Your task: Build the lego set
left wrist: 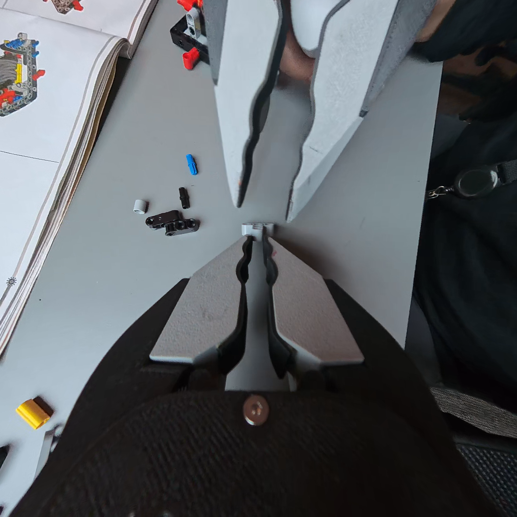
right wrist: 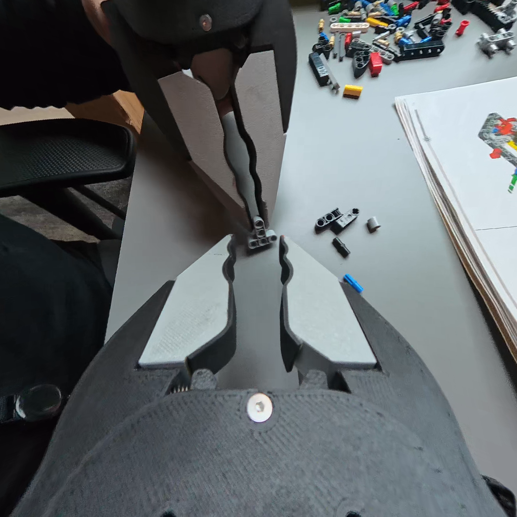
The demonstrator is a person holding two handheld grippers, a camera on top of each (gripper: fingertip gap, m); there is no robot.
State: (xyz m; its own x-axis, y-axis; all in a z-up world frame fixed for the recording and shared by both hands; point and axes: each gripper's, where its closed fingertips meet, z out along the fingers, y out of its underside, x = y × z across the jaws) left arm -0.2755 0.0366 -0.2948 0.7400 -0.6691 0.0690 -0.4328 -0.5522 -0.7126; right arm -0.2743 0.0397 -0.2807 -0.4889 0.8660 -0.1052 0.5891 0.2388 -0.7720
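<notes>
My left gripper (left wrist: 257, 238) is shut on a light grey T-shaped beam (left wrist: 257, 228) and holds it just above the grey table (left wrist: 112, 279). In the right wrist view the beam (right wrist: 260, 236) hangs from the left gripper (right wrist: 258, 219), which comes in from above. My right gripper (right wrist: 256, 239) is open, its tips either side of the beam's crossbar without gripping it. In the left wrist view the right gripper (left wrist: 264, 212) comes in from above, facing the left one. Beside them lie a blue pin (left wrist: 191, 164), a black pin (left wrist: 184, 197), a grey bush (left wrist: 140, 206) and black connectors (left wrist: 172, 222).
An open instruction booklet (left wrist: 42, 140) lies beside the loose parts. A partly built black, grey and red assembly (left wrist: 190, 36) sits behind the right gripper. A pile of mixed pieces (right wrist: 391, 33) and a yellow piece (right wrist: 352, 91) lie farther off. The table edge and a black chair (right wrist: 61, 156) are close by. The grippers are tip to tip, or close to it. About 5 cm separates my right fingertips from the black pin (left wrist: 184, 197). Seen from the right wrist view (right wrist: 338, 245) as well. The right tips stand about 7 cm off the grey bush (left wrist: 140, 206). Look for it in the right wrist view (right wrist: 370, 220) too.
</notes>
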